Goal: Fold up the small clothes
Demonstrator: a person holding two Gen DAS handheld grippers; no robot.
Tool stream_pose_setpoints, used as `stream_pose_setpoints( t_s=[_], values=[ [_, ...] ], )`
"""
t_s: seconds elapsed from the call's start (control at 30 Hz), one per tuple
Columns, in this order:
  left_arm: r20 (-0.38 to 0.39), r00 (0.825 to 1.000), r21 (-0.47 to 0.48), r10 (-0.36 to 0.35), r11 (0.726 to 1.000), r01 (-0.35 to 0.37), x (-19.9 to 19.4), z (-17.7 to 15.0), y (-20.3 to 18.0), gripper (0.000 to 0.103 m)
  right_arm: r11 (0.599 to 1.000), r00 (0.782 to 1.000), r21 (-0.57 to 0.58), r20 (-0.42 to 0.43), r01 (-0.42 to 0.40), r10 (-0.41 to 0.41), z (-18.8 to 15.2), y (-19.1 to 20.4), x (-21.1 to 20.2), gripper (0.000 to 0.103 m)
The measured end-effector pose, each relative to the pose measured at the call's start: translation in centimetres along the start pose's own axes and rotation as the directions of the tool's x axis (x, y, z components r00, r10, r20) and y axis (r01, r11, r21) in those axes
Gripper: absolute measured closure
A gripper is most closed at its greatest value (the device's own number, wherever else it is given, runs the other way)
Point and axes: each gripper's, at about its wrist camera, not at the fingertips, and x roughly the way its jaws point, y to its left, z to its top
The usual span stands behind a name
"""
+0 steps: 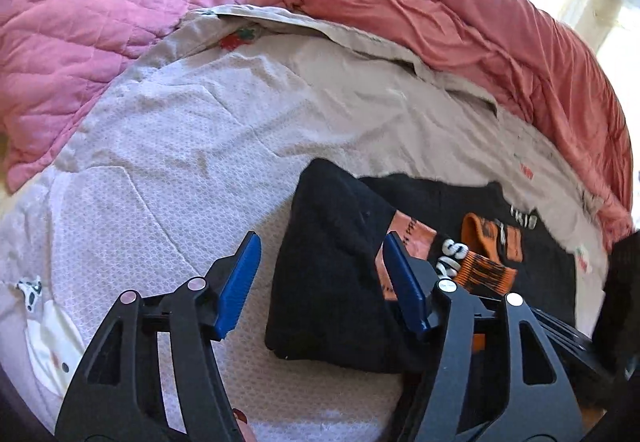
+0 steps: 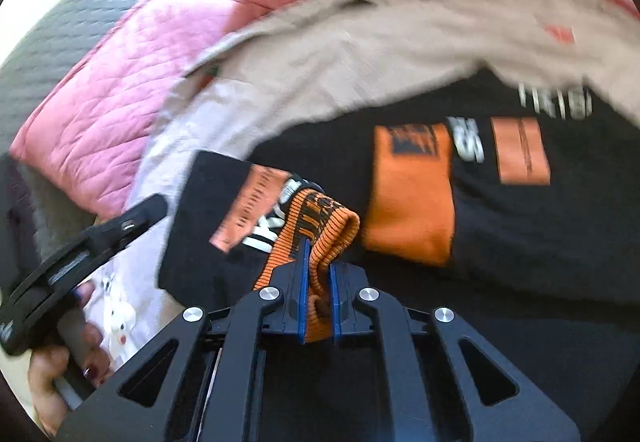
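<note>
A black garment (image 1: 332,282) with orange patches and white lettering lies spread on the bed, one part folded over at its left side. My left gripper (image 1: 320,246) is open just above that folded part, its blue pads (image 1: 240,282) apart on either side of it and not pressing. My right gripper (image 2: 319,262) is shut on the garment's orange ribbed cuff (image 2: 320,218), which bunches up between the blue pads. The same cuff (image 1: 484,270) shows in the left wrist view, to the right of my left gripper. The rest of the black garment (image 2: 520,242) stretches away to the right.
A pink quilted blanket (image 1: 100,22) is heaped at the back left and a salmon-red blanket (image 1: 480,34) along the back right. A beige sheet (image 1: 320,82) and a pale patterned cloth (image 1: 160,170) cover the bed. A person's hand (image 2: 60,362) grips a tool handle at lower left.
</note>
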Motion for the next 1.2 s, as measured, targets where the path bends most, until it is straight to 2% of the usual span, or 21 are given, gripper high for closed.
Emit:
stream_pose_setpoints(
  t_s=[0.1, 0.2, 0.3, 0.37, 0.47, 0.53, 0.7, 0.77, 0.93, 1.0, 1.07, 1.13, 1.2],
  values=[
    [0.028, 0.999, -0.032, -0.023, 0.999, 0.024, -0.5, 0.2, 0.5, 0.047, 0.997, 0.997, -0.072, 0.076, -0.008, 0.014, 1.3, 1.0, -2.9, 0.096],
    [0.049, 0.997, -0.053, -0.062, 0.997, 0.065, -0.8, 0.4, 0.5, 0.047, 0.995, 0.989, -0.099, 0.149, 0.014, 0.001, 3.0, -0.2, -6.9, 0.096],
    [0.063, 0.994, -0.012, -0.087, 0.996, 0.088, -0.8, 0.3, -0.7, 0.047, 0.989, 0.978, -0.113, 0.195, 0.099, -0.075, 4.0, -2.4, -9.7, 0.096],
    [0.066, 0.992, 0.033, -0.111, 0.993, 0.109, -0.7, 0.1, -2.1, 0.047, 0.977, 0.962, -0.109, 0.224, 0.184, -0.156, 4.7, -4.9, -11.6, 0.096],
    [0.042, 0.982, 0.081, -0.187, 0.98, 0.183, -0.3, -0.4, -3.9, 0.047, 0.964, 0.947, -0.059, 0.209, 0.26, -0.243, 4.9, -9.1, -13.0, 0.096],
    [0.02, 0.966, 0.082, -0.257, 0.964, 0.255, 0.0, -0.6, -4.8, 0.047, 0.95, 0.936, -0.037, 0.192, 0.309, -0.296, 4.7, -11.7, -13.2, 0.096],
    [0.002, 0.948, 0.131, -0.319, 0.94, 0.316, 0.8, -0.8, -7.8, 0.047, 0.927, 0.918, 0.016, 0.133, 0.374, -0.373, 3.4, -16.3, -12.7, 0.096],
    [-0.011, 0.937, 0.181, -0.349, 0.921, 0.345, 1.2, -1.2, -9.6, 0.047, 0.921, 0.914, 0.029, 0.12, 0.388, -0.389, 2.8, -17.0, -12.4, 0.096],
    [-0.07, 0.936, 0.321, -0.345, 0.88, 0.349, 3.1, -2.5, -14.3, 0.046, 0.9, 0.894, 0.044, 0.101, 0.434, -0.436, 1.3, -18.5, -11.9, 0.096],
    [-0.088, 0.943, 0.373, -0.322, 0.867, 0.331, 4.4, -3.0, -15.6, 0.046, 0.889, 0.885, 0.04, 0.085, 0.456, -0.458, 0.9, -19.0, -11.4, 0.096],
    [-0.114, 0.951, 0.394, -0.286, 0.866, 0.308, 6.0, -3.4, -16.0, 0.045, 0.873, 0.871, 0.036, 0.062, 0.486, -0.487, 0.5, -19.7, -10.5, 0.096],
    [-0.182, 0.949, 0.371, -0.259, 0.875, 0.31, 8.1, -3.8, -15.7, 0.045, 0.86, 0.858, 0.035, 0.05, 0.509, -0.511, 0.3, -20.2, -9.7, 0.096],
    [-0.213, 0.953, 0.375, -0.215, 0.883, 0.283, 9.2, -4.4, -15.4, 0.043, 0.851, 0.85, 0.038, 0.032, 0.525, -0.526, 0.1, -20.7, -8.9, 0.096]
  ],
)
